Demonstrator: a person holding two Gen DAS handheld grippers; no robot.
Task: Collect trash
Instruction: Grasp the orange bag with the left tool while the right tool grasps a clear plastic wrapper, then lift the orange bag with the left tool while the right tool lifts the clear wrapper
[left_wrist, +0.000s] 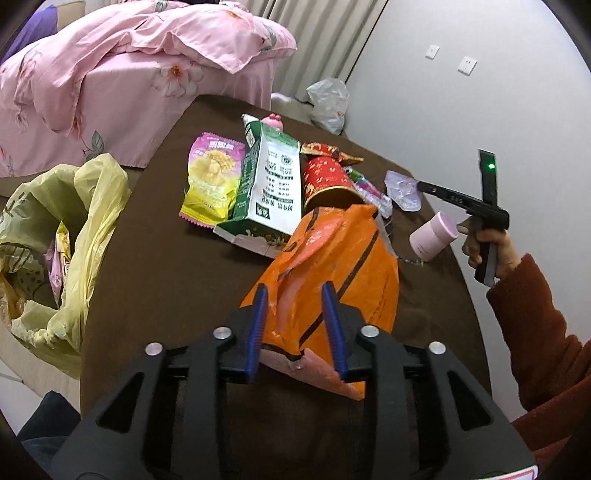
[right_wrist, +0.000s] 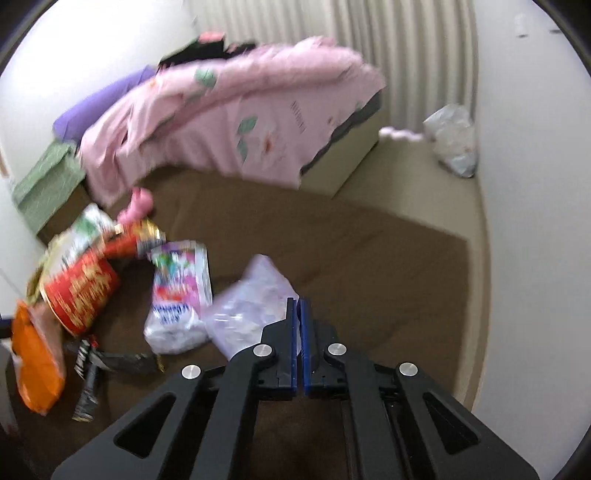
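Observation:
A pile of trash lies on a brown table (left_wrist: 155, 258): an orange snack bag (left_wrist: 343, 266), a green and white carton (left_wrist: 266, 184), a yellow and pink chip packet (left_wrist: 212, 177), a red paper cup (left_wrist: 327, 181) and a clear plastic wrapper (left_wrist: 402, 188). My left gripper (left_wrist: 295, 291) is open, its blue fingers on either side of the orange bag's near end. My right gripper (right_wrist: 298, 301) is shut and empty, beside the clear wrapper (right_wrist: 251, 306). In the right wrist view the orange bag (right_wrist: 37, 365) and the red cup (right_wrist: 81, 291) lie at the left.
A yellow trash bag (left_wrist: 62, 236) with wrappers inside hangs open at the table's left edge. A pink cylinder (left_wrist: 432, 236) lies on the table's right side. A bed with pink bedding (left_wrist: 129, 74) stands behind. A white plastic bag (left_wrist: 328, 99) lies on the floor by the wall.

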